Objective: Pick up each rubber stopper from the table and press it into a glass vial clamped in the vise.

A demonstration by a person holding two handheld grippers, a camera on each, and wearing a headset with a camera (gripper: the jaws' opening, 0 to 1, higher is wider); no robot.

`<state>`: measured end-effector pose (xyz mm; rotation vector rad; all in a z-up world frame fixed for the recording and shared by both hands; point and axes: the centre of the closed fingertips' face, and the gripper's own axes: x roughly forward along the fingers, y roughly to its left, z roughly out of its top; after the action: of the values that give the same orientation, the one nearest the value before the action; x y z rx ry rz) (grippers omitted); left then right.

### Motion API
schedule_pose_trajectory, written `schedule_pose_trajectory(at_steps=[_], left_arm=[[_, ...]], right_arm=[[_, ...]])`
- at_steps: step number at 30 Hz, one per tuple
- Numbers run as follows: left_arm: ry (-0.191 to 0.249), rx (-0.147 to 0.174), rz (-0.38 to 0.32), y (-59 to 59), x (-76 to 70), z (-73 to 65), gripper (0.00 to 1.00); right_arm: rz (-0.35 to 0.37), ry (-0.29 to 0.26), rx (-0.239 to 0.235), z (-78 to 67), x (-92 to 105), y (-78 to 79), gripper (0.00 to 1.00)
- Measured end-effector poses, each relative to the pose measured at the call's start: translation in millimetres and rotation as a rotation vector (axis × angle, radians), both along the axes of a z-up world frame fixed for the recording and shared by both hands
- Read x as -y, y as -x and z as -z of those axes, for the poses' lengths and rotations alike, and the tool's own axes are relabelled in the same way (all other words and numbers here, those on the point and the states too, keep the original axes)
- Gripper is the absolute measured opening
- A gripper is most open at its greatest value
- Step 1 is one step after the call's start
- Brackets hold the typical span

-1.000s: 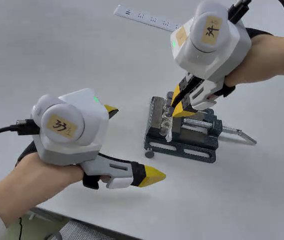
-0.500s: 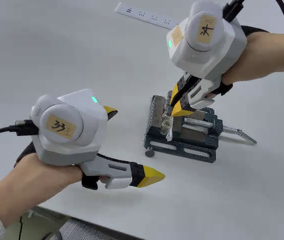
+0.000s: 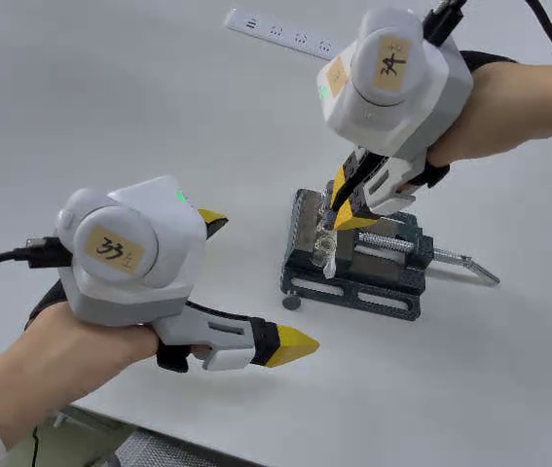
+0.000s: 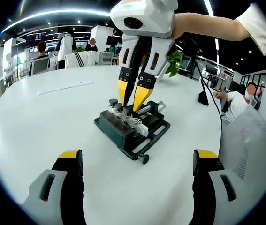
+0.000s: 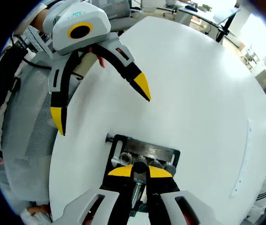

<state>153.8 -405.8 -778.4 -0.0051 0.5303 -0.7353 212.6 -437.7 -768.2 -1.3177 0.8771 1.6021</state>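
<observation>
Two grippers are working. Near the table's (image 3: 110, 97) front edge, the left gripper (image 3: 256, 280) is idling wide open, empty, out of the way. Farther in, the right gripper (image 5: 133, 171) is pinching a rubber stopper (image 5: 140, 165) narrowly over a glass vial (image 3: 326, 249) in the vise (image 3: 373, 277), seemingly aligning it for pressing.

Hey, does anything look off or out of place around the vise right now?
Mostly tidy. One oddity: a pale, crumpled scrap hangs over the front of the vise beside the vials; I can't tell what it is.
</observation>
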Motion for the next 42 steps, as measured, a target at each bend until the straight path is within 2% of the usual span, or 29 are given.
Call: schedule_pose_trajectory(at_steps=[12, 14, 17, 30, 42], left_arm=[[0.005, -0.001, -0.006, 0.0, -2.4, -0.3, 0.97], [0.006, 0.002, -0.008, 0.1, -2.7, -0.7, 0.97], [0.005, 0.003, -0.011, 0.3, -3.6, -0.4, 0.97], [0.006, 0.001, -0.007, 0.9, -2.7, 0.4, 0.96], [0.010, -0.003, -0.006, 2.8, 1.2, 0.3, 0.96]], right_arm=[[-0.031, 0.070, 0.005, 2.1, -4.5, 1.3, 0.05], [-0.025, 0.061, -0.001, 0.8, -2.8, 2.3, 0.04], [0.026, 0.039, -0.022, 2.5, -2.4, -0.4, 0.04], [0.106, -0.023, -0.037, 0.8, -2.8, 3.1, 0.04], [0.188, -0.052, -0.045, 0.5, -1.6, 2.9, 0.04]])
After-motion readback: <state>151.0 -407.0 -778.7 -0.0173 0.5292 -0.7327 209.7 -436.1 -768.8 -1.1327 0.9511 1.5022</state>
